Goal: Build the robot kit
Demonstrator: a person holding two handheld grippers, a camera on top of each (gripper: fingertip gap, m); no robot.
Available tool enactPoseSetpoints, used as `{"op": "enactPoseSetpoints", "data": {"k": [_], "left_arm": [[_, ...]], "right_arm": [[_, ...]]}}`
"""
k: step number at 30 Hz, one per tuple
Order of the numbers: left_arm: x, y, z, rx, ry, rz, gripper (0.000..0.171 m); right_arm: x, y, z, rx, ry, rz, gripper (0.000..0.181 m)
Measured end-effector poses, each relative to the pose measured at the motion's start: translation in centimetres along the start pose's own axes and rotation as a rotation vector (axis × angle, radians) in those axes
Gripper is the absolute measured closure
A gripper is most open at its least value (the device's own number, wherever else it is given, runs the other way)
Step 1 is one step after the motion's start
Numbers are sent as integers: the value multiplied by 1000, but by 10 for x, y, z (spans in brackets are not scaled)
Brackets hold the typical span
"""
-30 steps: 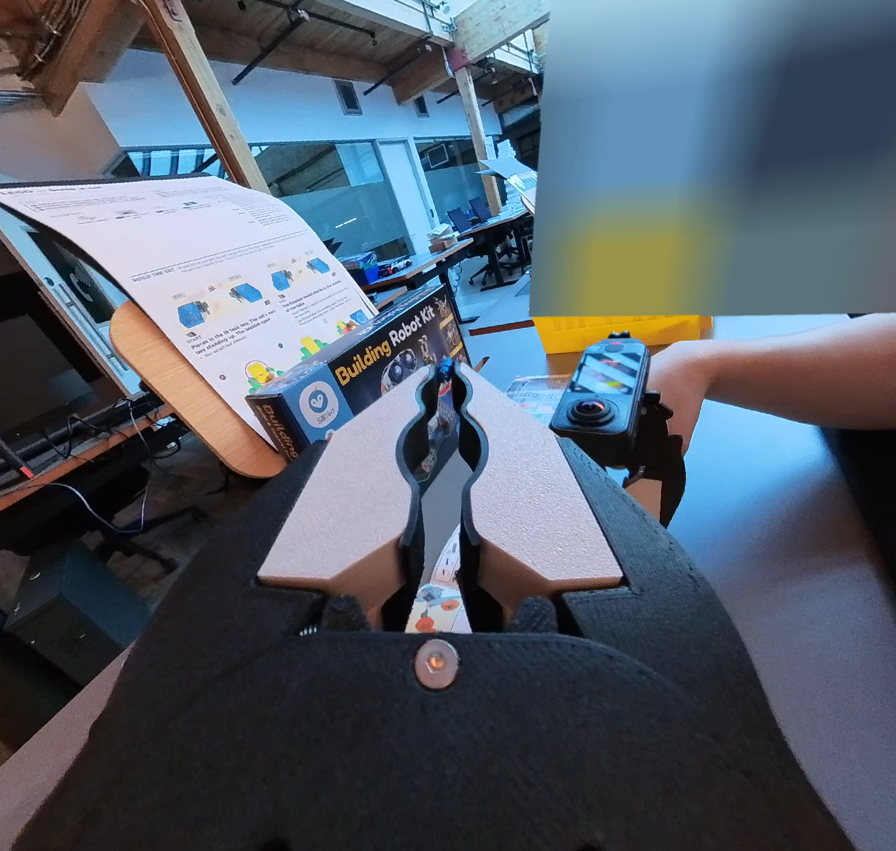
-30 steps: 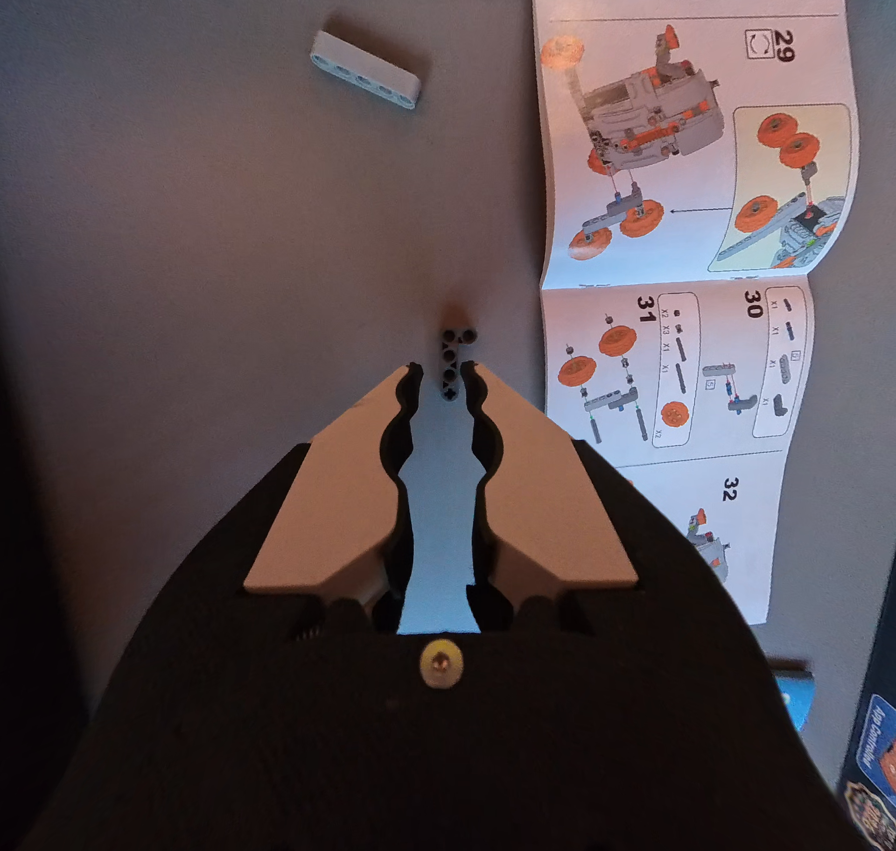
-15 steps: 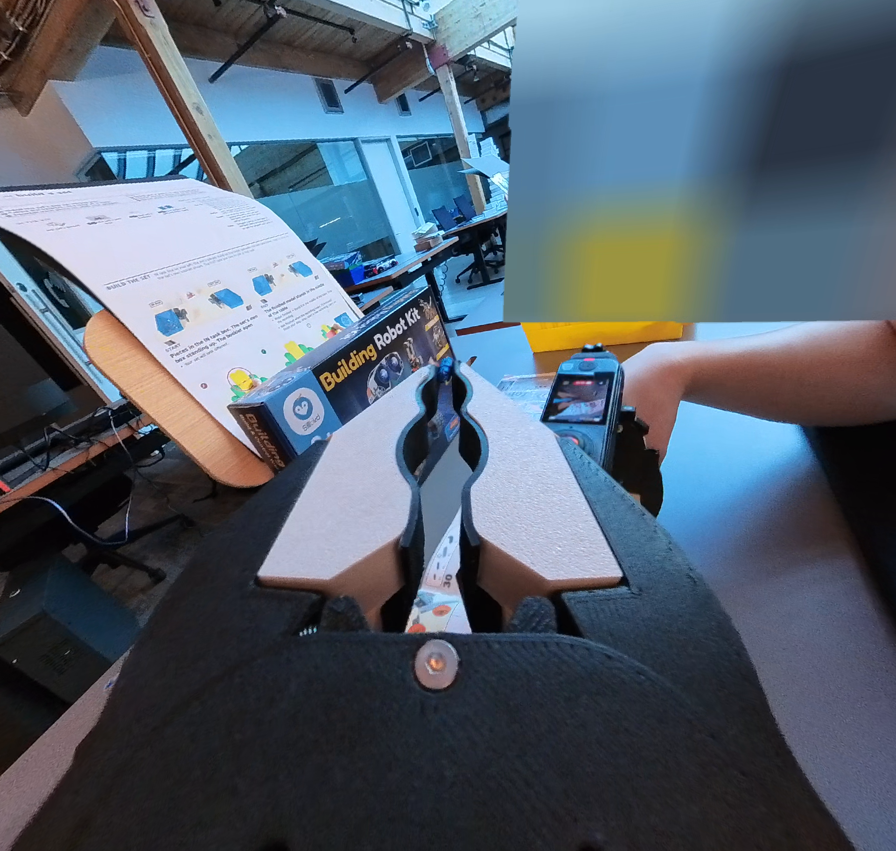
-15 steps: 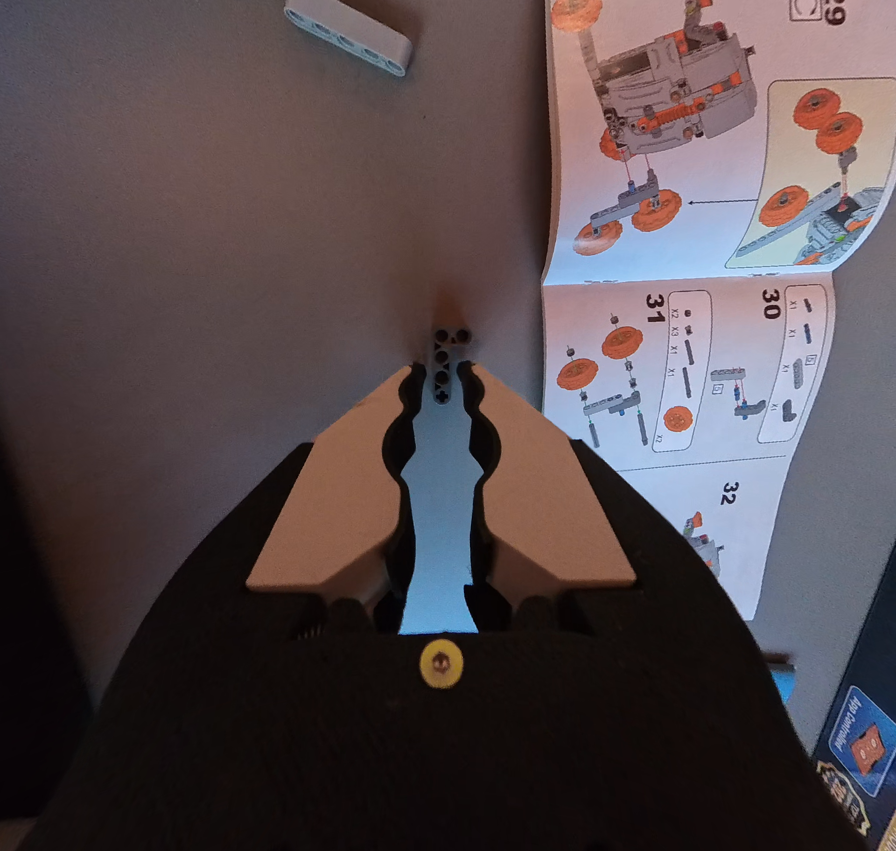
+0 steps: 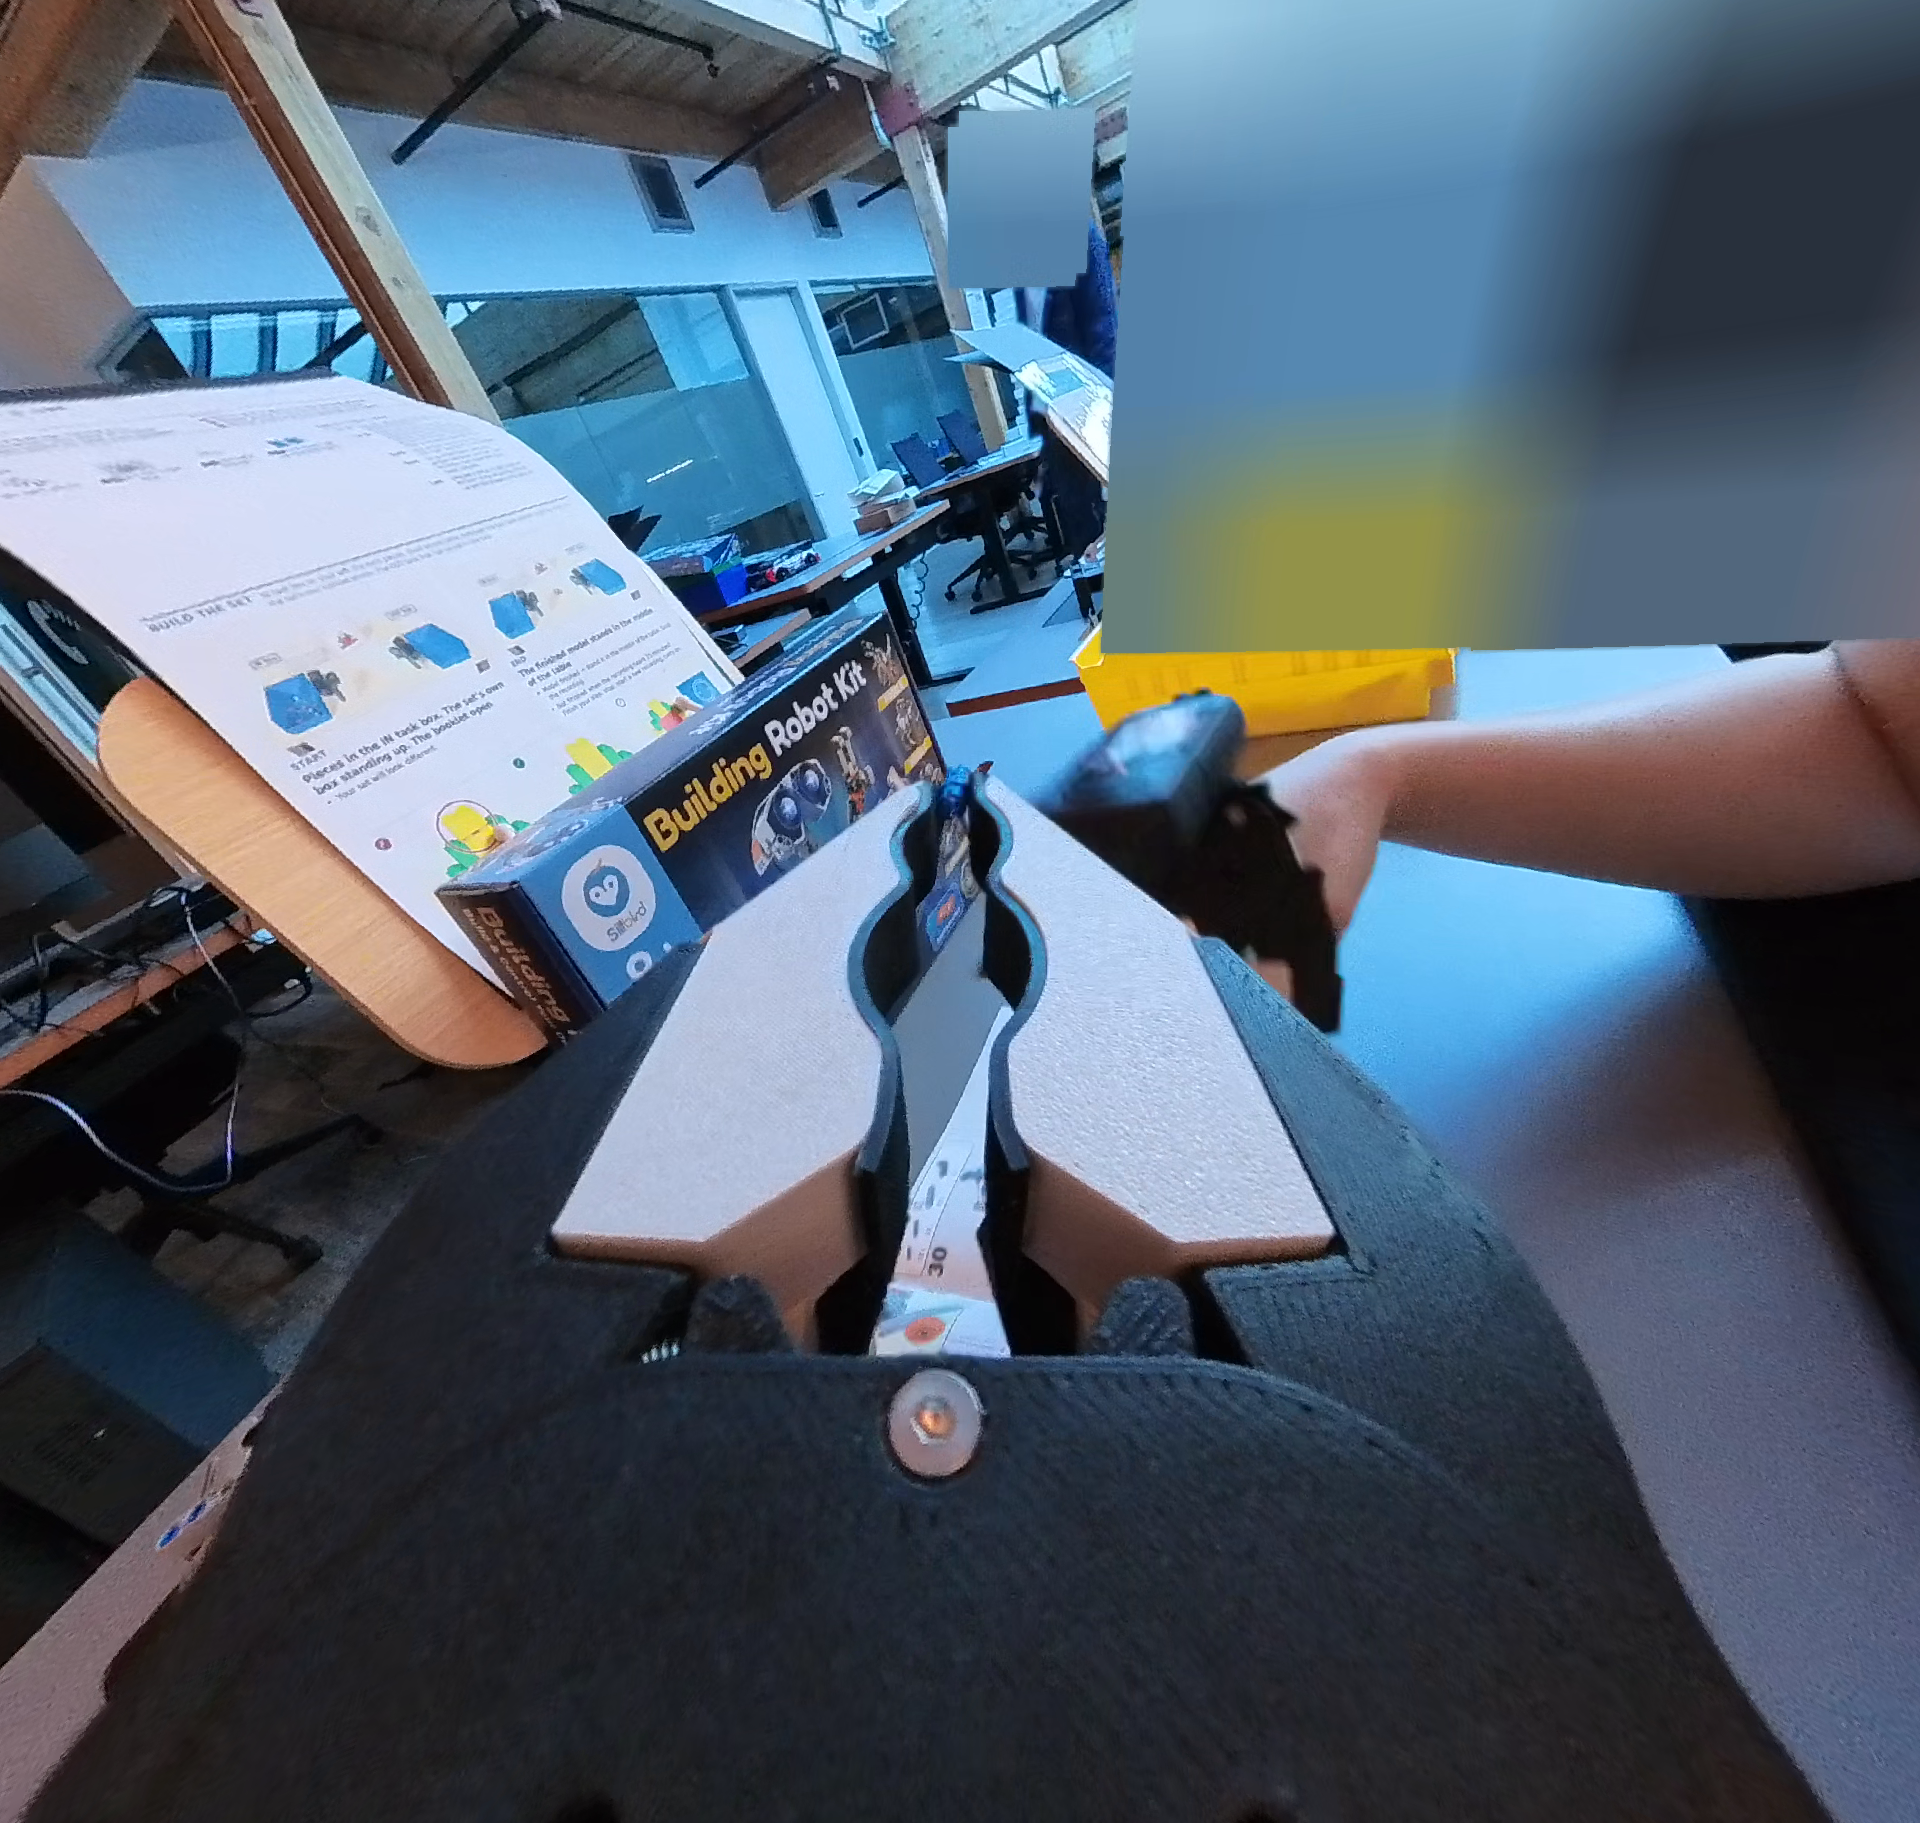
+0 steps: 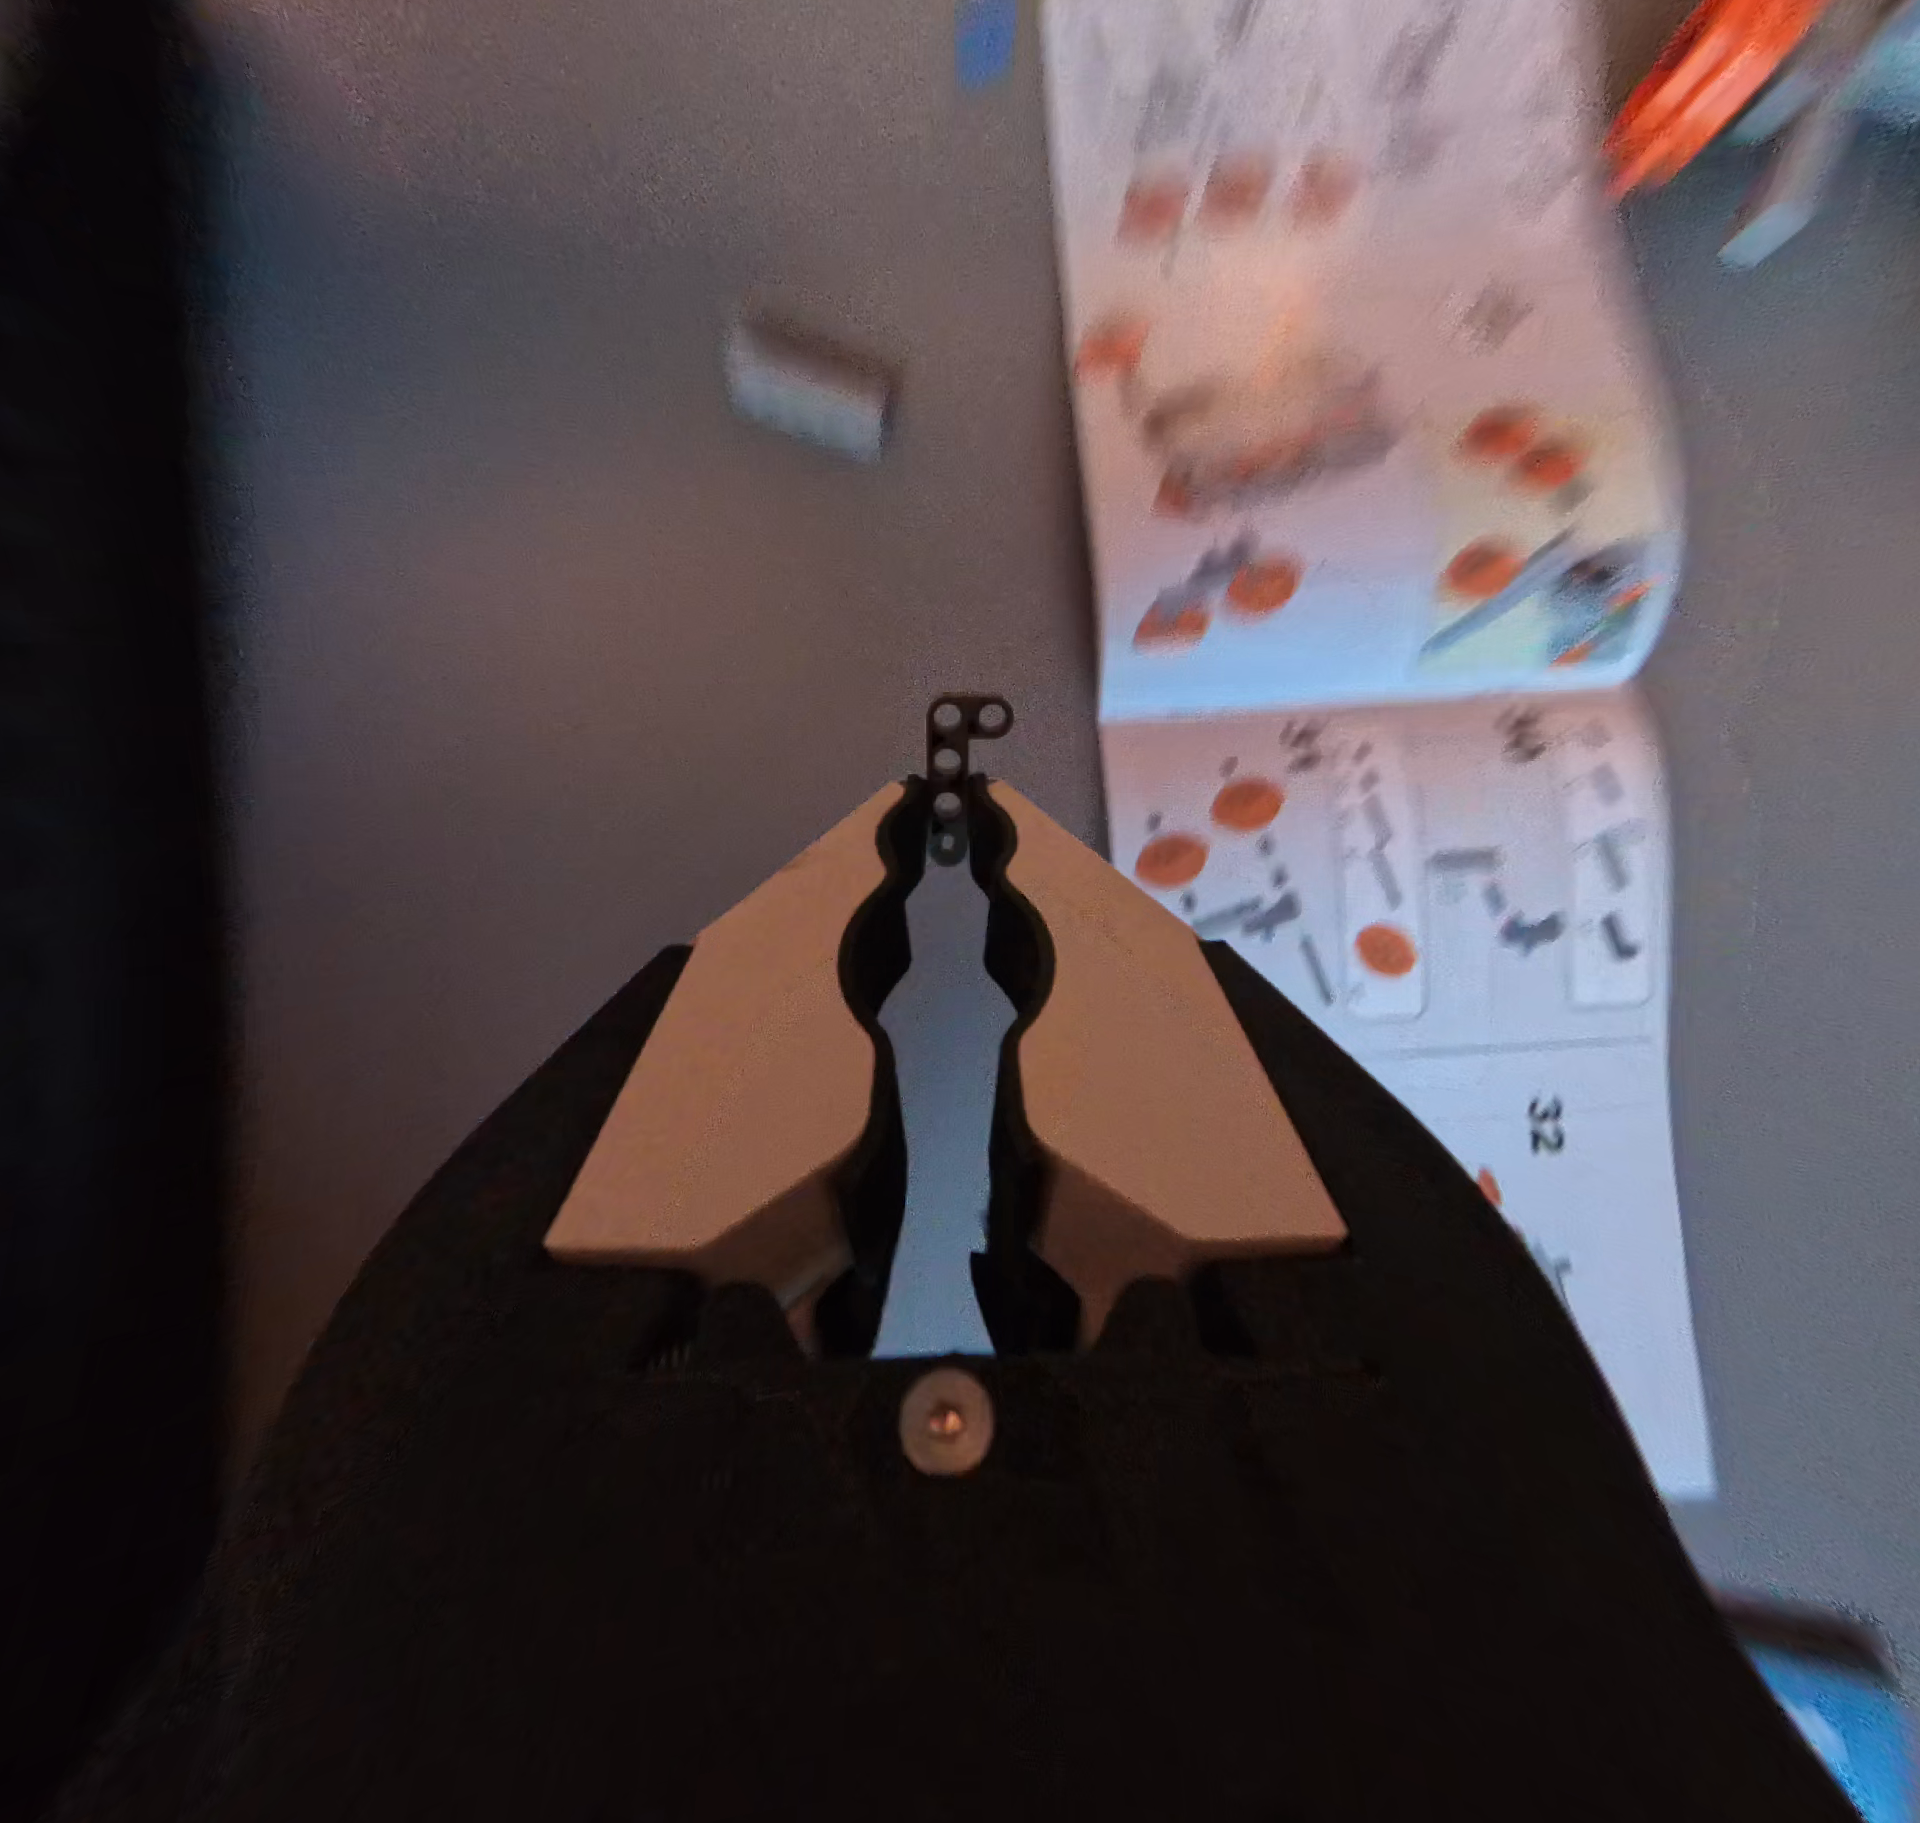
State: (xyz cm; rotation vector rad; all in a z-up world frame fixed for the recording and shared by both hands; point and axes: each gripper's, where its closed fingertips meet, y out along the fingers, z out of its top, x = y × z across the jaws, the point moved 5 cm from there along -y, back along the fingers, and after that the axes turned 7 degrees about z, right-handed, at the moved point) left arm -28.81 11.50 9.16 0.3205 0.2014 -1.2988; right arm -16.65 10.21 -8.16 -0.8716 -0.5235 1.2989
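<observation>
My left gripper [image 5: 956,799] is held above the grey table [image 5: 1621,1202], shut on a small blue piece [image 5: 952,784] pinched at its tips. My right gripper [image 6: 945,805] is shut on a small black L-shaped beam [image 6: 961,729] with round holes, which sticks out past the fingertips above the table [image 6: 582,578]. The right wrist view is motion-blurred. A light grey beam [image 6: 808,400] lies on the table farther ahead. The right gripper also shows in the left wrist view [image 5: 1195,817], held by a person's hand [image 5: 1340,828].
A folded instruction booklet [image 6: 1351,443] lies right of the right gripper, with an orange wheel part [image 6: 1725,100] beyond it. A dark blue kit box [image 5: 727,838] stands on the table before a wooden board carrying a printed sheet [image 5: 312,578]. A yellow bin [image 5: 1268,687] sits behind. About 20 centimetres separates my left fingertips from my right.
My right gripper closed on the black L-shaped beam and lifted it off the table, pulling back. My left gripper stayed shut on the blue piece, shifting only slightly.
</observation>
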Motion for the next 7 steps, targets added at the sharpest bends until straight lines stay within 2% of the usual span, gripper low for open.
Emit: {"op": "enactPoseSetpoints", "data": {"k": [2,4,5,7], "left_arm": [[4,3,6,21,0,-16,170],[12,10,14,47,12,-44,169],[17,15,18,53,26,-59,170],[29,28,22,43,75,-81,170]], "right_arm": [[2,-45,29,398,78,93,175],[-2,-97,49,768,162,245,175],[-4,-118,55,915,213,327,175],[-11,-146,59,1103,282,534,175]]}}
